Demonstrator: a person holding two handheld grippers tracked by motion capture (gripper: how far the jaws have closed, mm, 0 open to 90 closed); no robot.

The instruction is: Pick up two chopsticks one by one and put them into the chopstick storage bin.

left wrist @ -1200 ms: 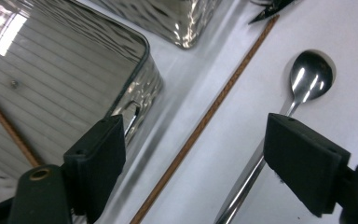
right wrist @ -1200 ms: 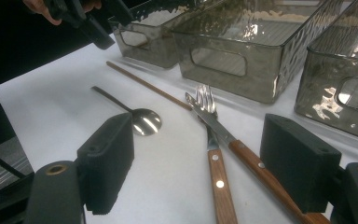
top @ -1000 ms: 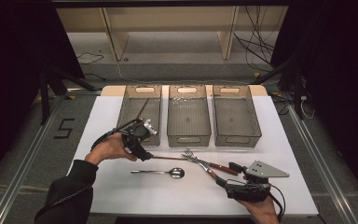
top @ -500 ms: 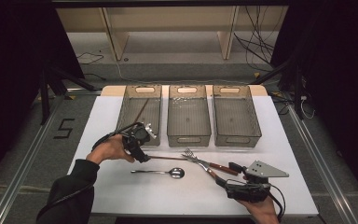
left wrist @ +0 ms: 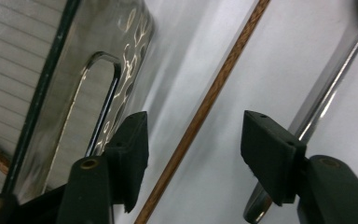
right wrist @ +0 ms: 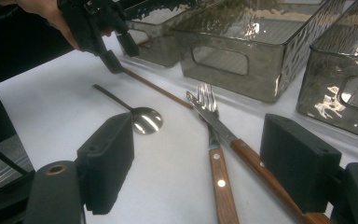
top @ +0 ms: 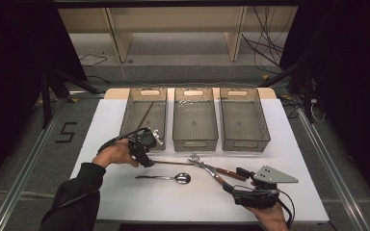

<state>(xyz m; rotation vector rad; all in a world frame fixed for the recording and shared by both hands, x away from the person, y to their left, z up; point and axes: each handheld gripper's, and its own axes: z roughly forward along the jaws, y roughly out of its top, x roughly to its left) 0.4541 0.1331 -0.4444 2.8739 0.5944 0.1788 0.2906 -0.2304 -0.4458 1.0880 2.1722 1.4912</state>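
Note:
A thin brown chopstick (top: 171, 163) lies on the white table (top: 125, 197) in front of the left bin (top: 143, 98). My left gripper (top: 147, 162) stands over its left end. In the left gripper view the chopstick (left wrist: 205, 105) runs between the jaws of the left gripper (left wrist: 196, 134). The jaws have just been closing, but the pads stand apart from it. My right gripper (top: 236, 180) is open near the table's front right. In the right gripper view it (right wrist: 198, 144) faces a wooden-handled fork (right wrist: 208, 100) and a knife (right wrist: 265, 177).
A steel spoon (top: 166, 178) lies in front of the chopstick. Three clear bins stand in a row at the back, with the middle bin (top: 195, 139) and the right bin (top: 244, 142). The left bin holds another chopstick (top: 144, 115).
The left hand has shifted only slightly at the chopstick's left end. The right hand and the cutlery have not moved.

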